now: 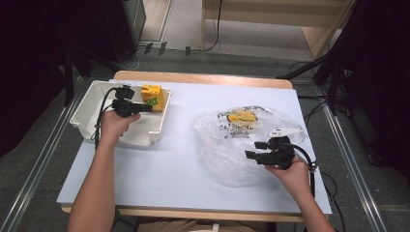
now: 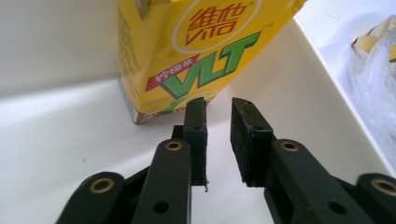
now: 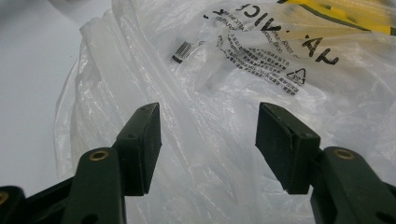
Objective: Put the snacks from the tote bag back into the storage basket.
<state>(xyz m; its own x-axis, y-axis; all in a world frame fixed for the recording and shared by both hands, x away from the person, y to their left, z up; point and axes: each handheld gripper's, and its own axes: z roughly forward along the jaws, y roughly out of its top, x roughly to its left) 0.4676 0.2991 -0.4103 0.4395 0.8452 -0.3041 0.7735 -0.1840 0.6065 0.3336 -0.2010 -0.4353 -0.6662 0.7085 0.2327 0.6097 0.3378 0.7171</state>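
A yellow drink carton (image 1: pixel 152 95) stands at the far right end of a white bin (image 1: pixel 87 116) on the table's left. My left gripper (image 1: pixel 147 108) reaches into the bin from the left, its tips right by the carton. In the left gripper view the carton (image 2: pixel 196 51) stands just beyond the left gripper (image 2: pixel 218 105), whose jaws are a narrow gap apart with nothing between them. A crumpled clear plastic bag (image 1: pixel 232 140) with black print and a yellow patch lies at the right. My right gripper (image 1: pixel 254 149) is open over the bag's near edge. In the right gripper view, bag film (image 3: pixel 233 60) lies beyond the spread right gripper (image 3: pixel 208 116).
The white-topped table (image 1: pixel 169 164) has bare surface between the bin and the bag. The bin's white wall (image 2: pixel 56 46) rises behind the carton. Cables trail from both grippers. Dark stands and floor cables surround the table.
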